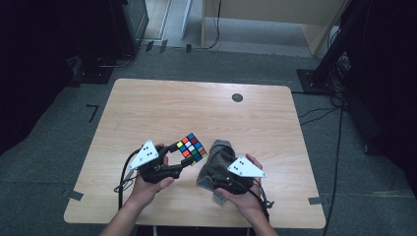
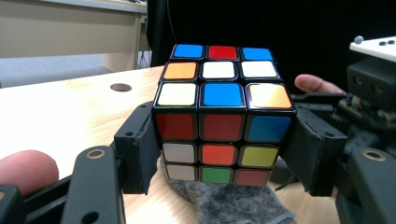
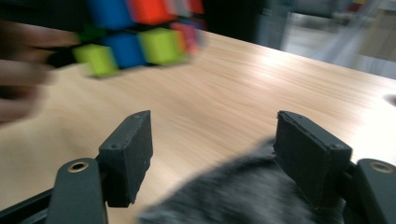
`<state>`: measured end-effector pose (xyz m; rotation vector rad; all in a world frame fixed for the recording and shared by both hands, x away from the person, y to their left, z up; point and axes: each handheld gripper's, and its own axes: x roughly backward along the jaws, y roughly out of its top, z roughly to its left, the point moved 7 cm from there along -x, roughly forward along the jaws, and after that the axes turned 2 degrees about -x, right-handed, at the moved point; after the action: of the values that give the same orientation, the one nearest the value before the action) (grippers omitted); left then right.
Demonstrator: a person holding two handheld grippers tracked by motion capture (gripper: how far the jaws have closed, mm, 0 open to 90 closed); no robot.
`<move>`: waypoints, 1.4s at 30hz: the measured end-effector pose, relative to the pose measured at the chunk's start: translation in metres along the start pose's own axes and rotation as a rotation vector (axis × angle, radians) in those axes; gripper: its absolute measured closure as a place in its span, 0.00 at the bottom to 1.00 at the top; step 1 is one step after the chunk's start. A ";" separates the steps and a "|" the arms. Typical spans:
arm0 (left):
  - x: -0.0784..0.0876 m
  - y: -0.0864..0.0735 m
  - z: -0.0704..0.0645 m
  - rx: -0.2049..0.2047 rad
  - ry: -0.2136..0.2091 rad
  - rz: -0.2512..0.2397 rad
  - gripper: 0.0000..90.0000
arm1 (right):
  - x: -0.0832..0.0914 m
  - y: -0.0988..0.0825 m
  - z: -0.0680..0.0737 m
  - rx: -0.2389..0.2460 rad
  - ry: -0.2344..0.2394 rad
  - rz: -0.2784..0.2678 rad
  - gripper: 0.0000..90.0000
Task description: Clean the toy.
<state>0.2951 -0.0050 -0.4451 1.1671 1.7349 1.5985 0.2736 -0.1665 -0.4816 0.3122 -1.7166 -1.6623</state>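
Note:
A scrambled puzzle cube (image 1: 192, 147) hangs just above the wooden table (image 1: 196, 108), tilted on a corner. My left gripper (image 1: 187, 156) is shut on it, and in the left gripper view the two black pads (image 2: 140, 149) press on the cube (image 2: 223, 114) from both sides. A grey felt cloth (image 1: 219, 152) lies bunched on the table to the right of the cube, and its edge (image 2: 233, 203) shows under the cube. My right gripper (image 1: 215, 166) rests over that cloth. Its jaws (image 3: 215, 149) stand open, with the blurred cloth (image 3: 243, 196) low between them and untouched by the pads.
A small dark round spot (image 1: 237, 97) marks the table's far side. The other gripper (image 2: 369, 93) and a fingertip sit close on the cube's right. Black stands and cables (image 1: 339, 113) line the floor on the right; dark equipment stands at the back left.

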 end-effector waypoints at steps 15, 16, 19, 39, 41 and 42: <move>-0.015 -0.005 -0.023 0.049 -0.021 0.056 0.38 | -0.004 0.006 0.024 0.133 -0.076 -0.086 0.35; -0.015 -0.005 -0.023 0.055 -0.019 0.052 0.38 | -0.003 0.007 0.024 0.142 -0.087 -0.090 0.37; -0.016 -0.006 -0.020 0.077 -0.039 0.061 0.38 | -0.003 0.006 0.025 0.146 -0.102 -0.083 0.38; -0.007 -0.019 0.009 -0.073 0.008 0.115 0.22 | 0.005 -0.003 -0.021 0.023 -0.132 0.018 0.38; -0.008 -0.025 0.010 -0.140 0.042 0.143 0.22 | 0.009 0.002 -0.022 0.009 -0.116 0.009 0.38; -0.009 -0.027 0.010 -0.176 0.062 0.157 0.22 | 0.010 0.004 -0.021 0.001 -0.103 0.009 0.38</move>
<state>0.3011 -0.0062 -0.4748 1.2031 1.5351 1.8569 0.2812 -0.1886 -0.4761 0.2226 -1.7910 -1.6975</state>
